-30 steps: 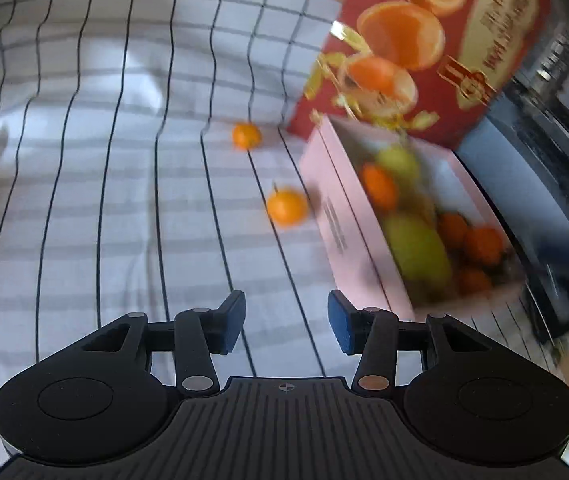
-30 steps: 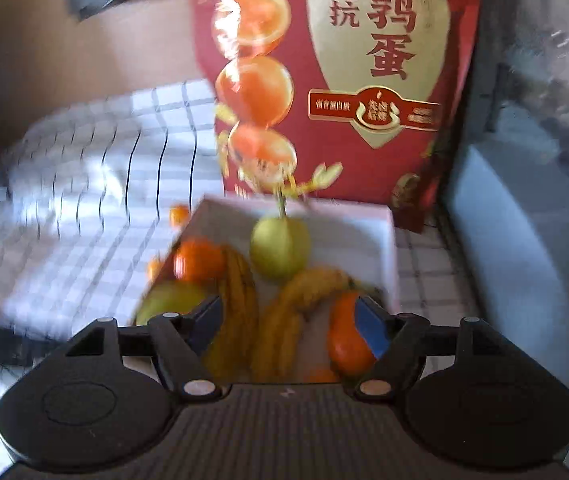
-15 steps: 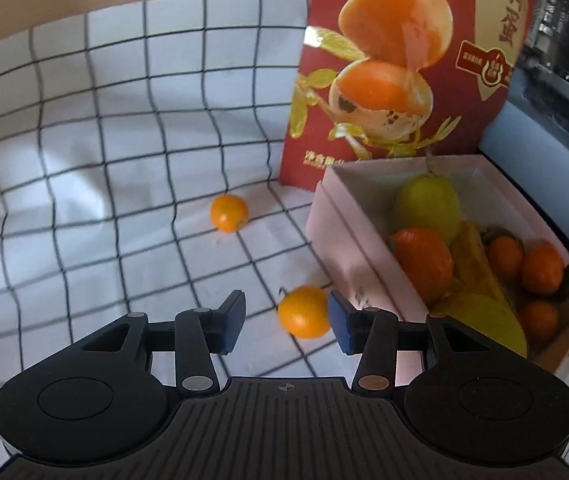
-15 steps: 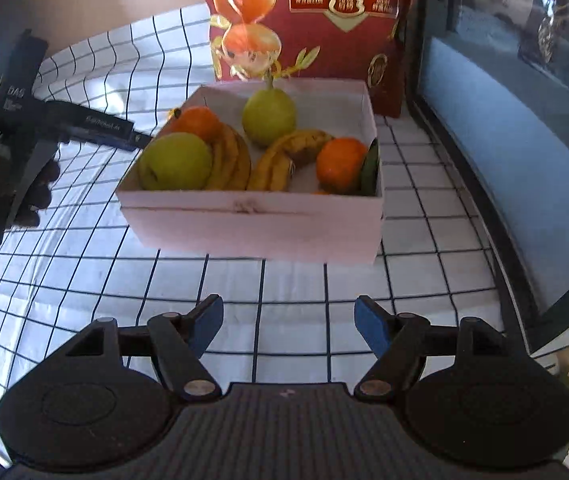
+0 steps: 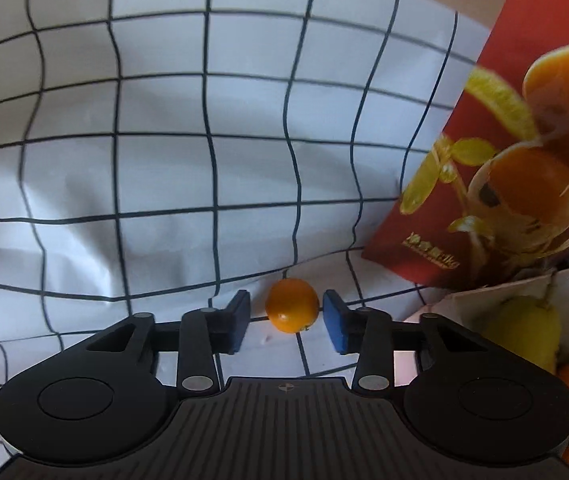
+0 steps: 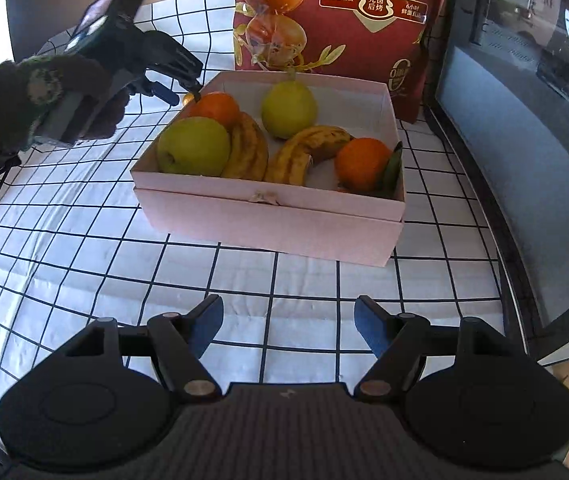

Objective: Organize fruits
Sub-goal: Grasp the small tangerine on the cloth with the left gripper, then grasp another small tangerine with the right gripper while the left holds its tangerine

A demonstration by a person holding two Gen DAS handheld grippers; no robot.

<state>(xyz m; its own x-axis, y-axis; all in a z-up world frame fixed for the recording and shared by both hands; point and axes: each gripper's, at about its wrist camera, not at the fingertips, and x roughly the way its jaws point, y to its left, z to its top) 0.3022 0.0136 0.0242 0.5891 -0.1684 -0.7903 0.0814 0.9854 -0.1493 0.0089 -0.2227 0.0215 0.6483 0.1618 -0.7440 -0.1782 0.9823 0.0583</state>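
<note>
A small orange lies on the checked cloth, just beyond the far left corner of the pink box. My left gripper straddles it with its jaws closing. The right pad is nearly on the fruit, and a gap still shows at the left pad. From the right wrist view, the left gripper points down at that small orange. The box holds a green apple, a pear, bananas and oranges. My right gripper hangs open over the cloth in front of the box.
A tall red food bag stands right behind the box and close to the small orange. A dark glass-fronted appliance runs along the right side. A gloved hand holds the left gripper. Wrinkled cloth spreads to the left.
The left gripper has moved forward past the nearer orange to the farther one, and its jaws have narrowed around it. The right gripper drew back from over the box, then held still.
</note>
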